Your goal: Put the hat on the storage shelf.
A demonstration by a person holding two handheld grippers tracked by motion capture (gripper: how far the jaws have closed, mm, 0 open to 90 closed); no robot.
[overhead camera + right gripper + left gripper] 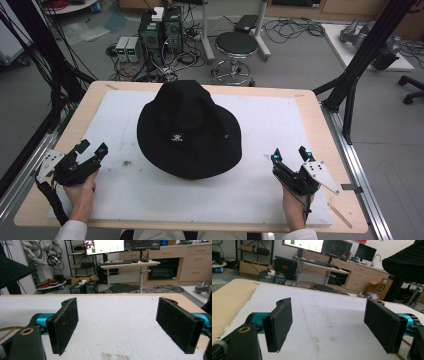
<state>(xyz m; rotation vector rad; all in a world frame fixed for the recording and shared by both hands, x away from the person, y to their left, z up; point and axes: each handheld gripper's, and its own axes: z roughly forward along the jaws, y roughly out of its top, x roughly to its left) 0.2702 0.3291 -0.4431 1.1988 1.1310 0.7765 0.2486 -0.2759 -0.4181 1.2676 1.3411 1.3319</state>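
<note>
A person's hands are holding the left gripper [93,149] and right gripper [290,153] near the table's near edge, jaws spread wide and gripping nothing. Between and just beyond them, a black fabric bucket hat [189,129] is sitting brim-down at the middle of a white foam mat [260,195], apart from both. The mat is covering a pale wooden table [327,127]; nothing is blocking either approach.

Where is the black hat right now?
In the high view the black hat sits mid-table on the white mat, between the open left gripper and right gripper, touching neither.
</note>
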